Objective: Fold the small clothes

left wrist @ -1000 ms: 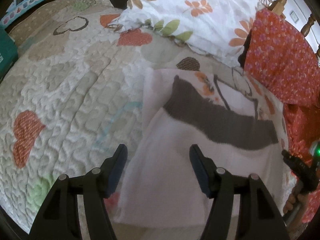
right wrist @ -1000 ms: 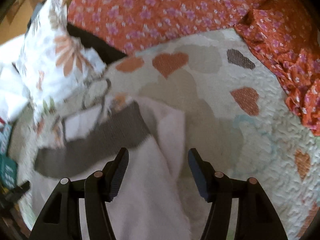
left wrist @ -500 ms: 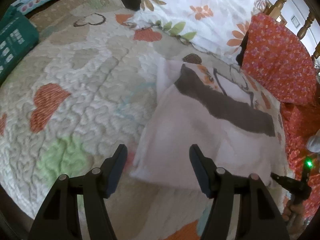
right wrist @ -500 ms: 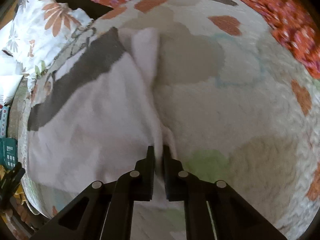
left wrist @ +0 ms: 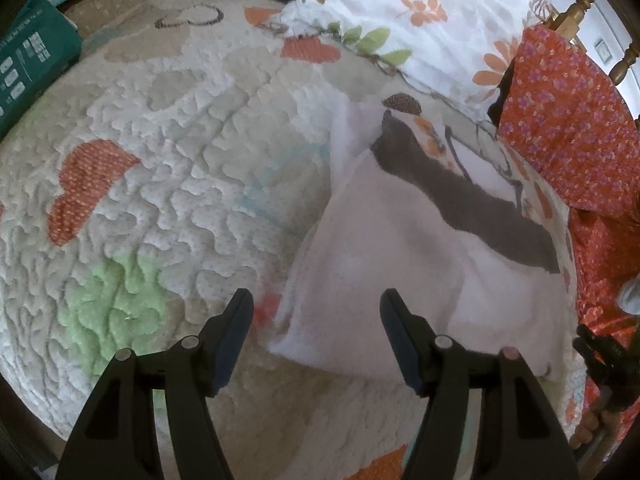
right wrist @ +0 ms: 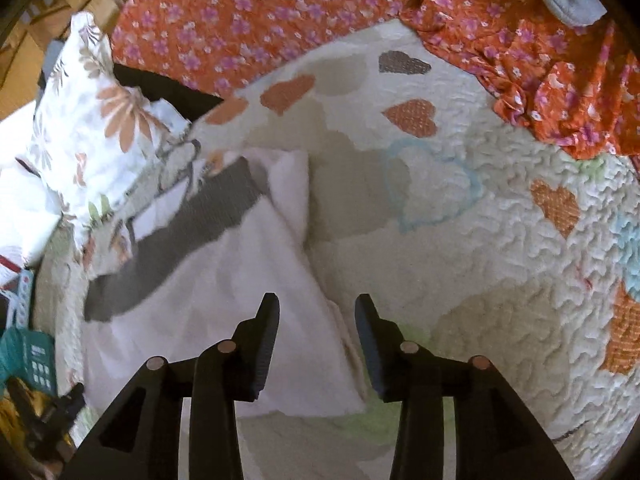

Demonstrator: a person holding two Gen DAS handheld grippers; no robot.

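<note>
A small white garment with a dark grey waistband lies on the quilted bedspread. My left gripper is open, its fingers standing either side of the garment's near left corner without pressing it. In the right wrist view the same garment lies flat with its grey band at the far left. My right gripper hovers over the garment's near right edge. Its jaws are opening, and the cloth edge lies under the gap, not pinched.
A floral pillow and an orange flowered cloth lie beyond the garment. A teal box sits at the far left. A wooden bed rail is at the top right. The other gripper shows at the edge.
The right gripper shut on the garment's right edge half a second ago and has now let go and drawn back. The left gripper moved back toward the near left corner, staying open.
</note>
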